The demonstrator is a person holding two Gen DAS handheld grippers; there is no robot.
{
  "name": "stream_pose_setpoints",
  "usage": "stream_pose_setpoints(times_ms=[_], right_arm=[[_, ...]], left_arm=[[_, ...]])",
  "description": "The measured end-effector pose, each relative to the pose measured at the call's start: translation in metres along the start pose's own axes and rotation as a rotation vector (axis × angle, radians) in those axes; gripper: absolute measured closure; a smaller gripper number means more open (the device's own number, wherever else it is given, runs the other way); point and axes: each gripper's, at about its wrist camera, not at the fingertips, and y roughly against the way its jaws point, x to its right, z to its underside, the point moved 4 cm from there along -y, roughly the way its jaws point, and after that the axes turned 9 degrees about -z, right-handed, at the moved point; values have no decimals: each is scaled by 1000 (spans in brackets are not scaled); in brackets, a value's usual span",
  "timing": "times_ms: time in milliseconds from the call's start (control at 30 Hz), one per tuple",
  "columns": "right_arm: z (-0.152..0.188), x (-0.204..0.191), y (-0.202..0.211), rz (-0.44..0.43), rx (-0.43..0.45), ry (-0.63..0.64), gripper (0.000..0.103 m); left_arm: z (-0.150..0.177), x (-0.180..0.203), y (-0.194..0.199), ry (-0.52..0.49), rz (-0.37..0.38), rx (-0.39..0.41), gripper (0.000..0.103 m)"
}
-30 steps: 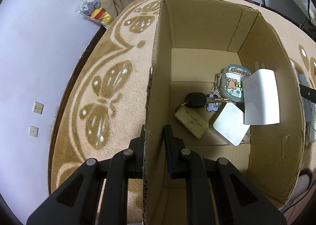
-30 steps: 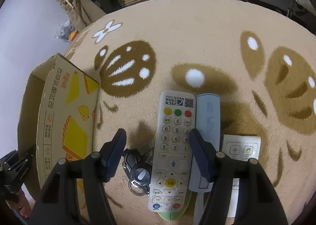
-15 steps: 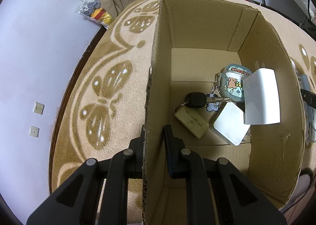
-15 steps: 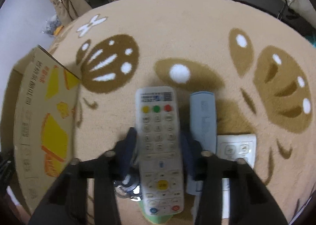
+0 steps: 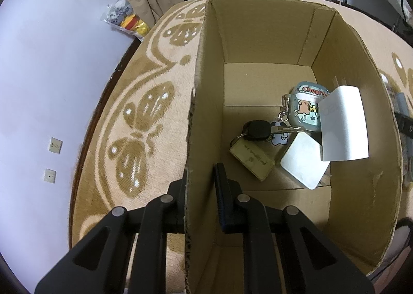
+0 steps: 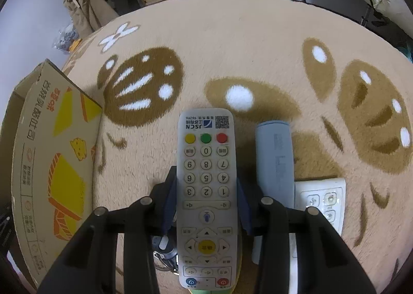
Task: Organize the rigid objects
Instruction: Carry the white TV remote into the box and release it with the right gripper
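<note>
Right wrist view: right gripper [image 6: 206, 198], fingers closed on both long edges of white remote [image 6: 206, 190], its long axis running straight ahead along the fingers, over the carpet [image 6: 258, 49]. Cardboard box [image 6: 51, 165] lies to its left. Left wrist view: left gripper [image 5: 200, 198] pinches the box's near wall; keys [image 5: 258, 130] inside.

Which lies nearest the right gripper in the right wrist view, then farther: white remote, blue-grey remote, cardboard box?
1. White remote: clamped between the jaws of the right gripper.
2. Blue-grey remote: just right of the white one, on the rug.
3. Cardboard box: far left edge.
</note>
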Motion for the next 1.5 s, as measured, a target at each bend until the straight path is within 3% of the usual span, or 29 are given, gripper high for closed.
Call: stream_pose_setpoints(times_ms=[367, 700, 900, 1100, 1500], right_arm=[[-17, -17, 47, -128, 143, 17, 59], [-30, -86, 77, -302, 279, 125, 59], [-32, -116, 81, -400, 286, 155, 59], [-26, -139, 72, -440, 299, 185, 59], [-14, -159, 44, -510, 210, 174, 59]], left_arm=[[0, -1, 0, -8, -12, 11, 88], [-1, -1, -2, -8, -13, 10, 88], [-2, -2, -2, -1, -6, 3, 88], [-3, -5, -3, 2, -2, 0, 88], [-3, -7, -8, 8, 10, -6, 88]])
